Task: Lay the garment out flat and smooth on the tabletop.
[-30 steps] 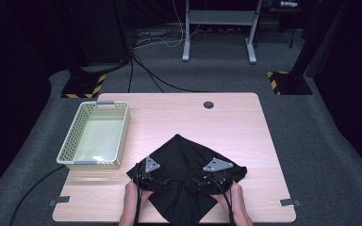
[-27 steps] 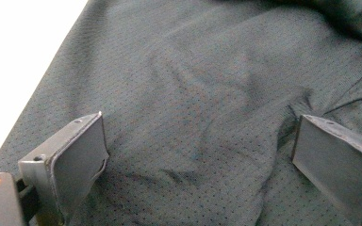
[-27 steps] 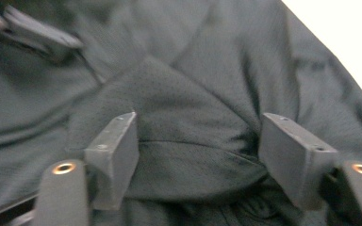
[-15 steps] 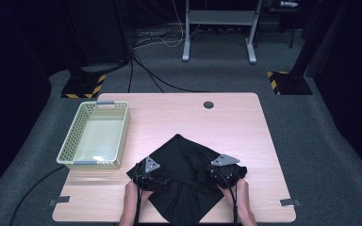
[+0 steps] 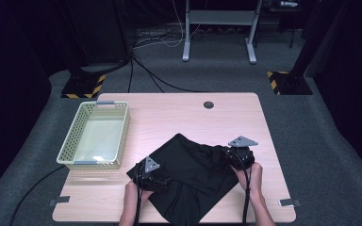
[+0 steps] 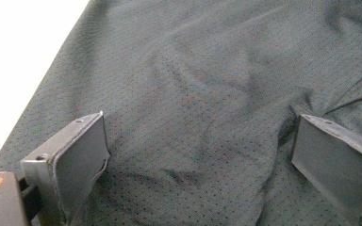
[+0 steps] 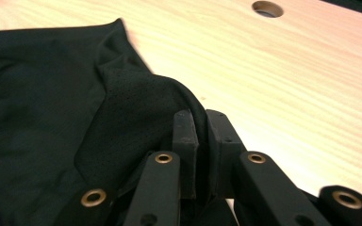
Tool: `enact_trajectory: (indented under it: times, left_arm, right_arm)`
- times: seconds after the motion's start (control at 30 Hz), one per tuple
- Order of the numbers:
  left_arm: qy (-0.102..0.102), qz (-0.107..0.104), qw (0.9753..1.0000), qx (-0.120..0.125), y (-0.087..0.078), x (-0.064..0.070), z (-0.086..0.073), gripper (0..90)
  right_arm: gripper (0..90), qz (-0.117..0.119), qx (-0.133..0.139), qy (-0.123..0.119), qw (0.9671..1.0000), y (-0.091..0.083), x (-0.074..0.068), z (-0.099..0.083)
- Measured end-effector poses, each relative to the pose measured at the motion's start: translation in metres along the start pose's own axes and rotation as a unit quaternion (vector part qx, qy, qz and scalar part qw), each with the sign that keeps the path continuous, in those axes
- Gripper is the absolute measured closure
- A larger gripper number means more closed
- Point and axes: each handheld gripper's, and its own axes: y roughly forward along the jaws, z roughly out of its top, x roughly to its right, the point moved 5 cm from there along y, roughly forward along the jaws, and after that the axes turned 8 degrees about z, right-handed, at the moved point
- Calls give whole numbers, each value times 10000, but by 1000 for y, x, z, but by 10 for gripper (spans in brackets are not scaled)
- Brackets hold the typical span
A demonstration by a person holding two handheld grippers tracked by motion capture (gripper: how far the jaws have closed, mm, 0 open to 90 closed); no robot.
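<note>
A black mesh garment [image 5: 193,179] lies spread and rumpled on the near half of the wooden table [image 5: 179,115], from the middle toward 6 o'clock, its lower corner reaching the near edge. At 9 o'clock from it, well apart, stands a pale green basket [image 5: 94,134] near the table's left edge. A round cable hole [image 5: 209,104] sits at 12 o'clock near the far edge.

The left gripper [image 5: 152,180] rests on the garment's left part, at about 8 o'clock of the cloth, held by the person's left hand [image 5: 132,190]. In the left gripper view its jaws stand wide apart, pressed down onto the fabric [image 6: 207,94], with a flat stretch of mesh and a few shallow creases between them; nothing is pinched.

The right gripper [image 5: 238,157] sits at the garment's right corner, at about 3 o'clock of the cloth, in the person's right hand [image 5: 252,176]. In the right gripper view [image 7: 200,155] its jaws are drawn together with a fold of the garment's edge [image 7: 136,113] rising just before them; the cloth seems caught between the jaws, though the dark fabric against black jaws makes the pinch itself hard to make out. Bare table [image 7: 287,80] lies at 1 o'clock beyond them.
</note>
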Motion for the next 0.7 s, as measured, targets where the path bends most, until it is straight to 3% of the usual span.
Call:
enact_trajectory:
  times: [0.47,0.7]
  left_arm:
    - [-18,6,10000,-4,0,0,0,47]
    - [-16,5,10000,3,0,0,0,47]
  right_arm:
    - [832,-278,123,116,9995,11,43,31]
    - [833,-345,70,217,9991,25,65,45]
